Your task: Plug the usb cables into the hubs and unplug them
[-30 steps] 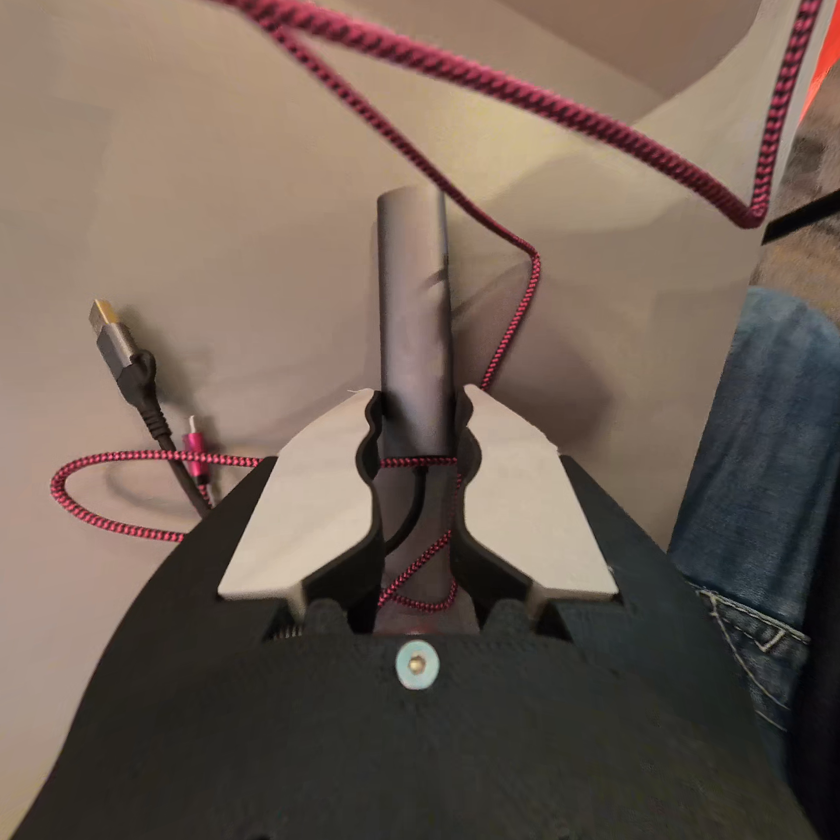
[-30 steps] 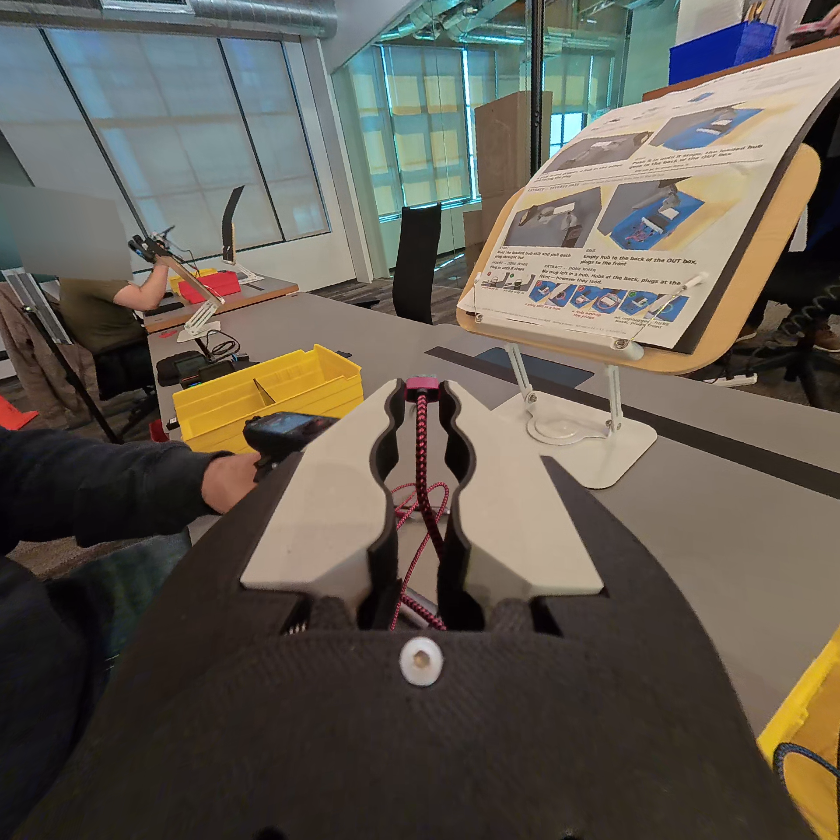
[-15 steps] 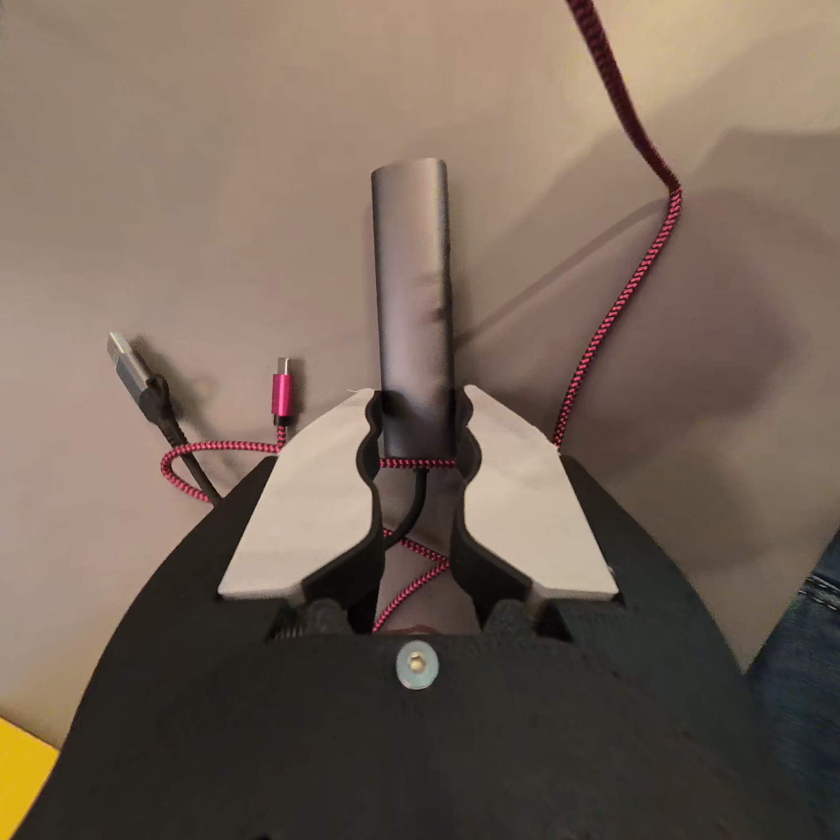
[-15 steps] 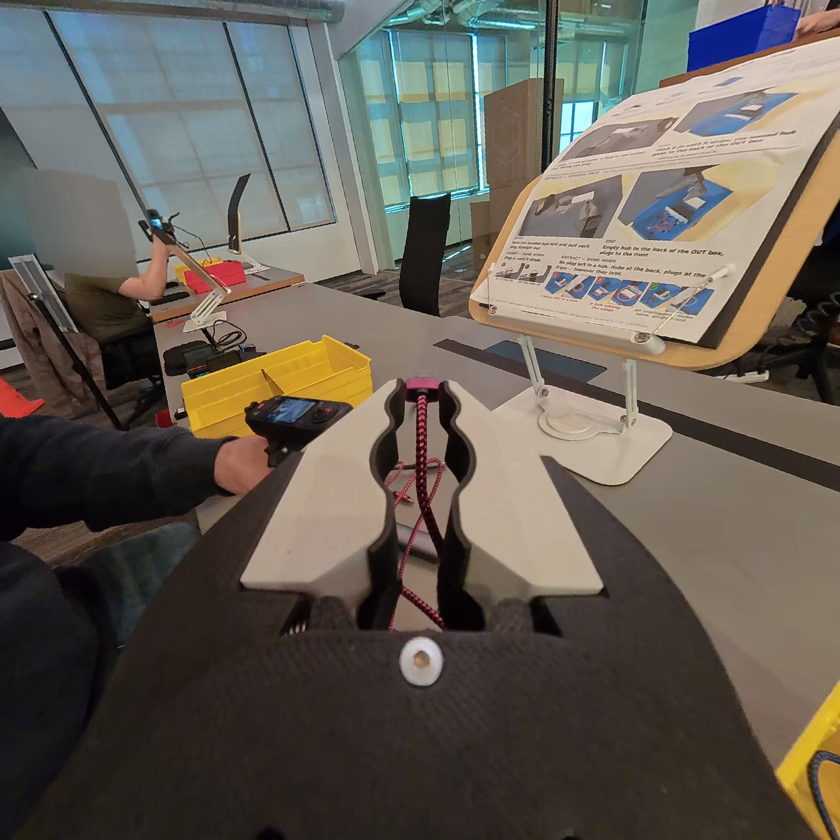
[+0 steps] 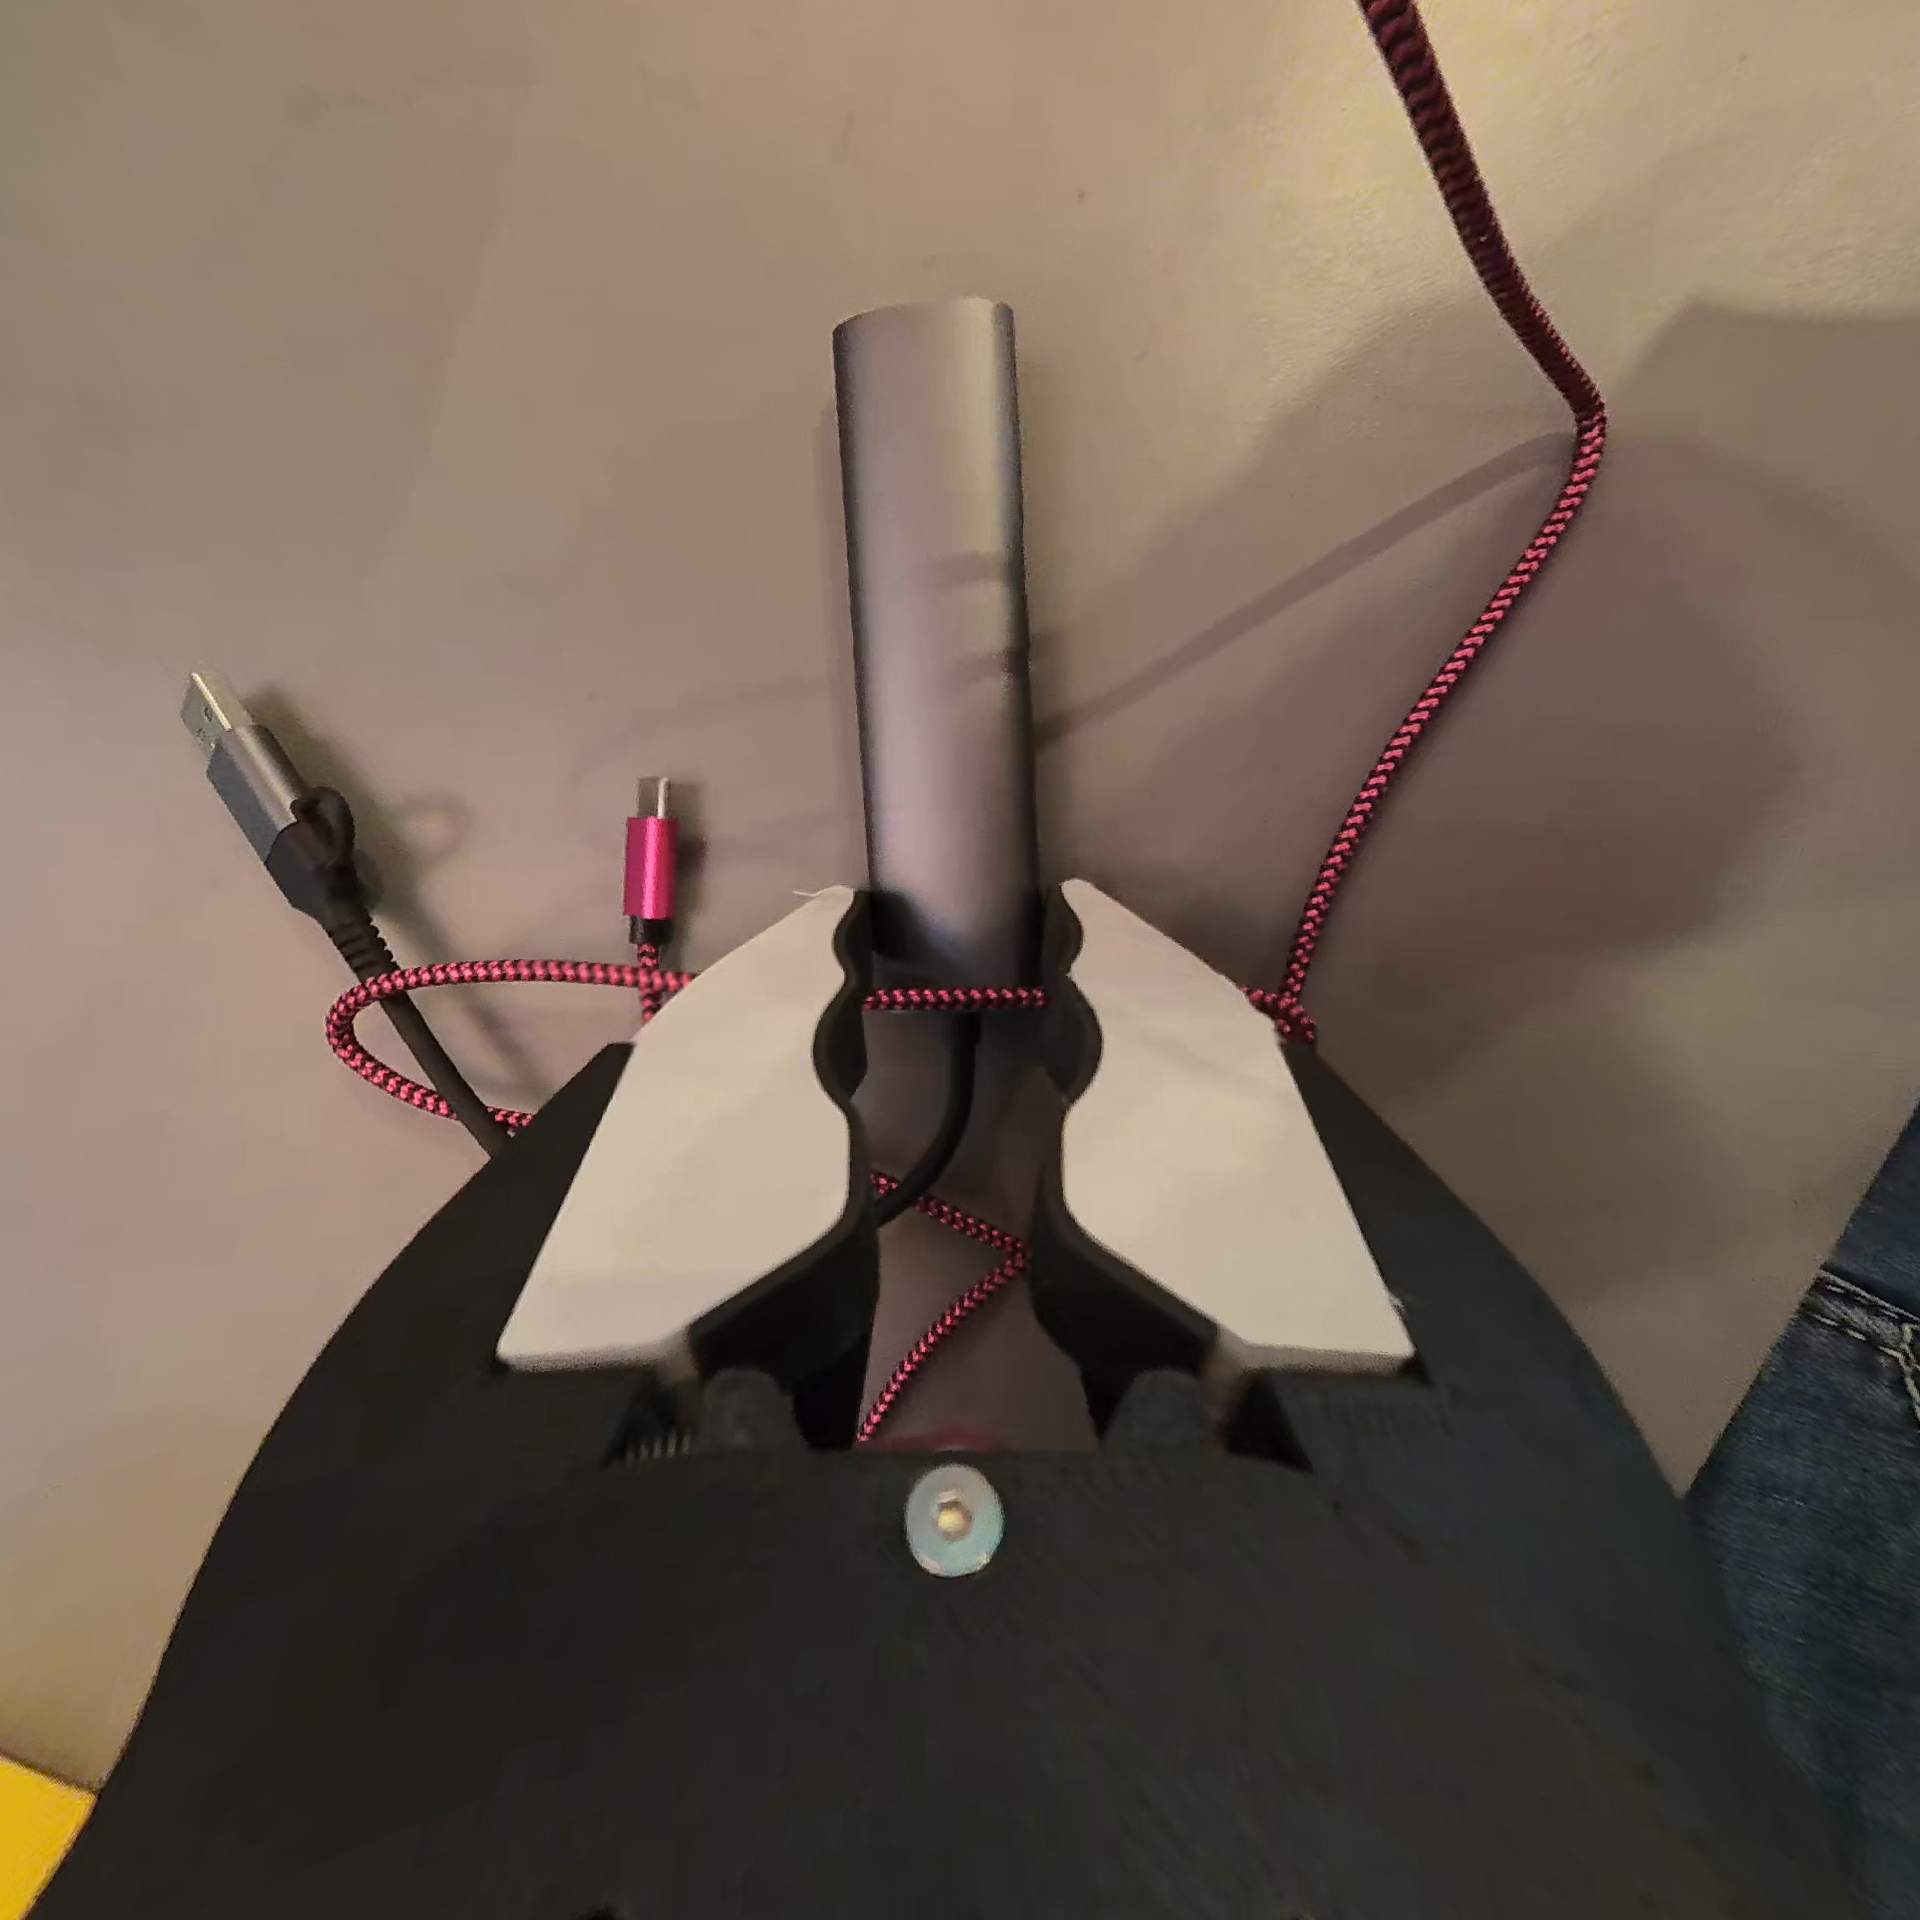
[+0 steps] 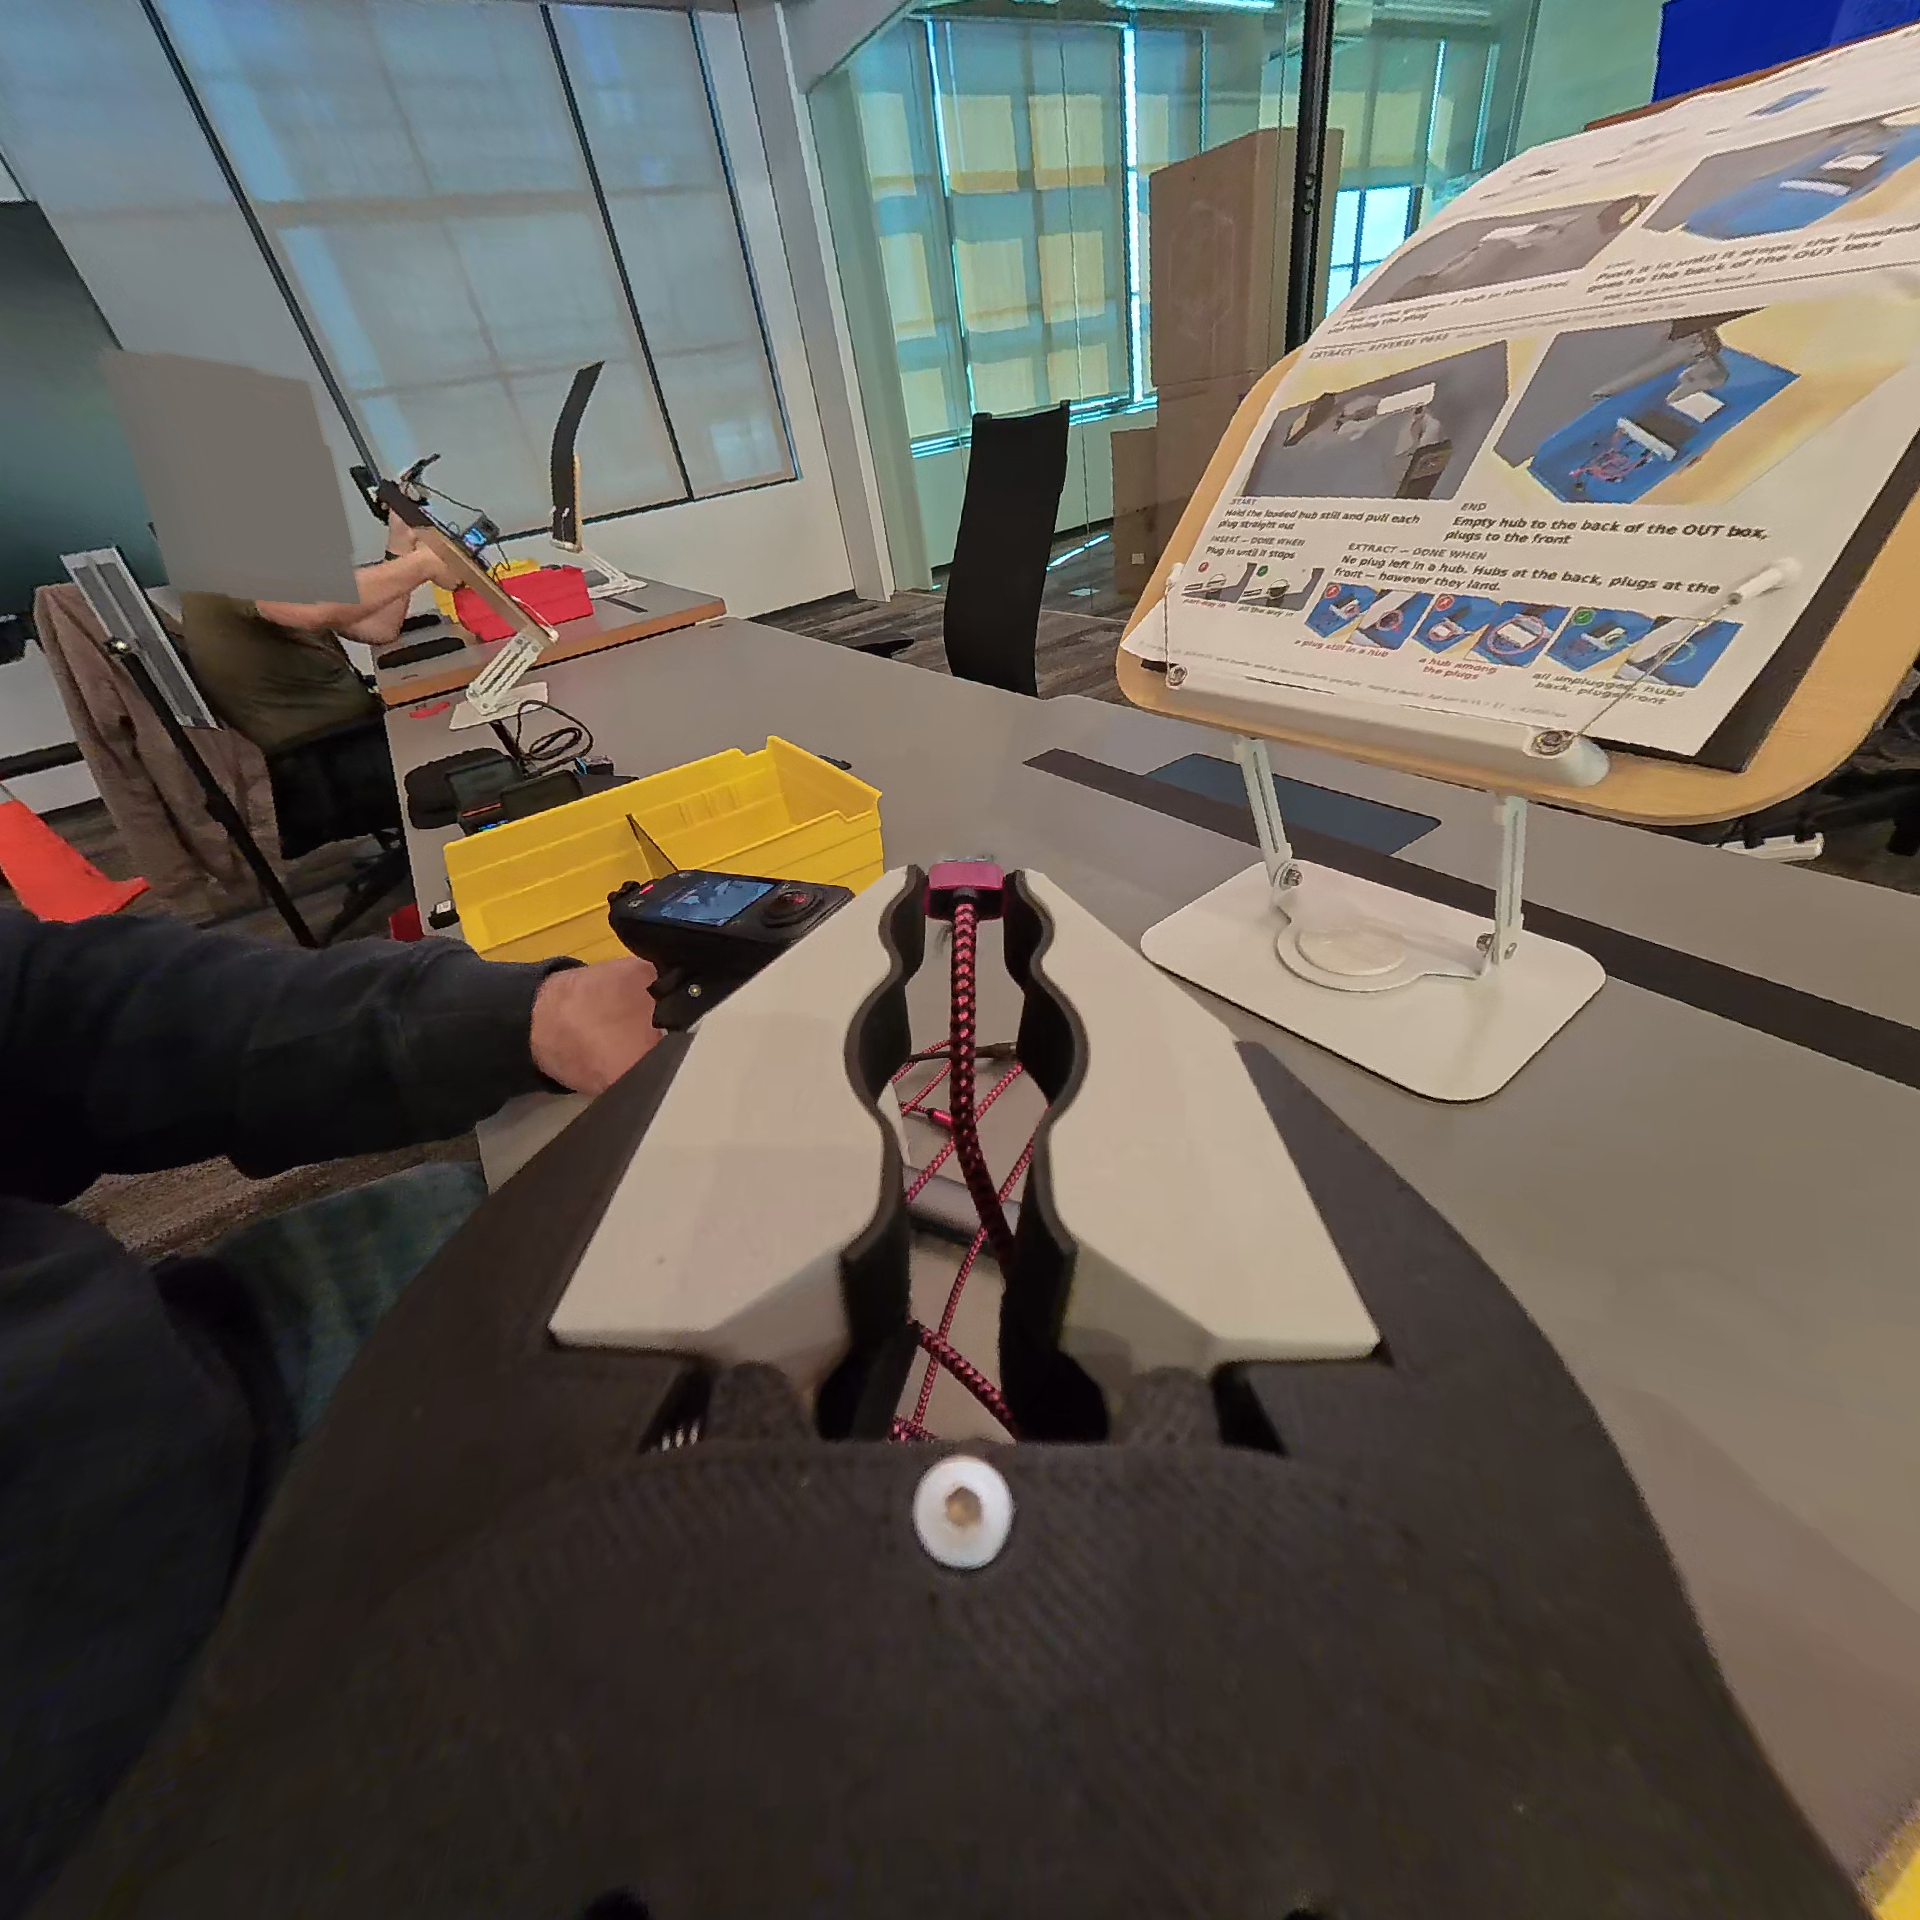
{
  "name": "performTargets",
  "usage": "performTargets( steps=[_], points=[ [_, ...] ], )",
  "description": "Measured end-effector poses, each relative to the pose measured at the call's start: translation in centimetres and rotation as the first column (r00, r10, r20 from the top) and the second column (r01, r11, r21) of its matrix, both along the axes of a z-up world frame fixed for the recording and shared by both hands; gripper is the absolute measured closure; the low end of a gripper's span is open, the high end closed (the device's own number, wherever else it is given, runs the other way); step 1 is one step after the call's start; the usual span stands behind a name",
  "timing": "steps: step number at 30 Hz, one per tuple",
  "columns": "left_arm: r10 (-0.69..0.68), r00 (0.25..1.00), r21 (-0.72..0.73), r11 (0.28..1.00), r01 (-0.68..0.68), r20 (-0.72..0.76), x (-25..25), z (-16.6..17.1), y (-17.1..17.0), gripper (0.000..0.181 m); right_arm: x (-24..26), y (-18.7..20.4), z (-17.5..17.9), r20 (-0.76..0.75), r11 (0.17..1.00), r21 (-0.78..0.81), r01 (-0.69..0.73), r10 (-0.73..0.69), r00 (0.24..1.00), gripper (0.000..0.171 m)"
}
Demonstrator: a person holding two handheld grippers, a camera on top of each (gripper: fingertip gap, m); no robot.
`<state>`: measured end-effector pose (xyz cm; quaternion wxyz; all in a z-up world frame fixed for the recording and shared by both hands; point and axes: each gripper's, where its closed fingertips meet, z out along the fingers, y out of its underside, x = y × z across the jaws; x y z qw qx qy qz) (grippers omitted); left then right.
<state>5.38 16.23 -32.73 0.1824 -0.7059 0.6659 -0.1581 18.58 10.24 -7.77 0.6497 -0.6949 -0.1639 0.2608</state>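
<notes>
My left gripper (image 5: 951, 914) is shut on a long grey USB hub (image 5: 935, 582), which sticks out forward over the grey table. A pink braided cable (image 5: 1455, 665) crosses under the fingertips and runs up the right side. Its small pink plug (image 5: 651, 857) lies loose left of the hub. The hub's own grey USB plug (image 5: 239, 764) on a black lead lies farther left. My right gripper (image 6: 966, 883) is shut on the pink plug (image 6: 964, 876) of the braided cable (image 6: 971, 1091), held above the table. The left gripper's camera (image 6: 727, 904) and a hand show to its left.
A yellow divided bin (image 6: 665, 842) stands behind the left hand. A tilted board with an instruction sheet on a white stand (image 6: 1382, 966) is at the right. A yellow corner (image 5: 31, 1839) shows low left. A person in jeans (image 5: 1808, 1455) is at the table edge; another person sits far left. The tips of one gripper are about 30 centimetres away from the tips of the other.
The left gripper with the hub has shifted over the table; the loose pink plug and grey plug now lie more in the open. The cable loop across the top has gone. The right gripper rose slightly.
</notes>
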Motion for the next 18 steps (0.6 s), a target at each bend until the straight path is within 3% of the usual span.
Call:
performTargets(
  steps=[5,18],
  points=[
    [0.022,0.999,0.049,0.999,-0.023,0.026,0.1,0.7,0.7,0.151,-0.2,-0.1,-0.4,0.003,1.0,-0.005,-0.004,0.004,1.0,0.158],
    [0.101,0.982,-0.011,0.995,-0.101,0.161,0.1,4.7,2.2,0.151,-0.9,0.4,-2.3,0.064,0.999,-0.035,0.012,-0.01,0.998,0.158]
  ],
)
